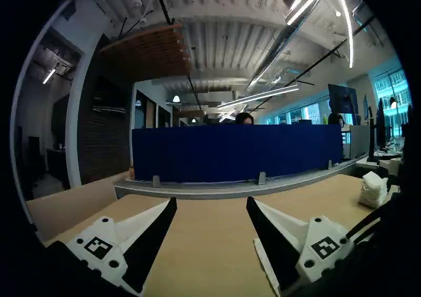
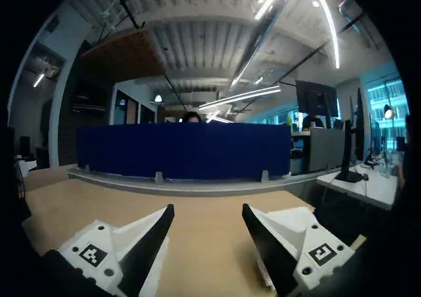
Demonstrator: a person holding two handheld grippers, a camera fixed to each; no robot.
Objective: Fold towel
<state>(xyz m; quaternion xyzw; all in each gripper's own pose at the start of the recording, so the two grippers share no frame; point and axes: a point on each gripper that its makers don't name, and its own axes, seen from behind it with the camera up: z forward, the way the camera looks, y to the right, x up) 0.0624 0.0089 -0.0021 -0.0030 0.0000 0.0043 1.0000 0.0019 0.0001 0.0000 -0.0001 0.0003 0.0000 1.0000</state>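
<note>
In the left gripper view my left gripper [image 1: 210,201] hangs open just above a light wooden table [image 1: 210,244], with nothing between its fingers. A strip of white cloth [image 1: 264,263] peeks out beside its right finger. A stack of folded white towels [image 1: 374,189] sits at the table's far right. In the right gripper view my right gripper [image 2: 207,207] is also open and empty over the same table [image 2: 205,244]. White towel cloth [image 2: 284,215] lies behind its right finger, and its extent is hidden by the fingers.
A blue partition [image 1: 231,152] on a grey ledge [image 1: 221,189] closes off the table's far edge, with a person's head [image 1: 244,118] behind it. To the right stand desks with monitors [image 2: 353,134]. A dark shape [image 1: 392,218] crowds the left gripper view's right edge.
</note>
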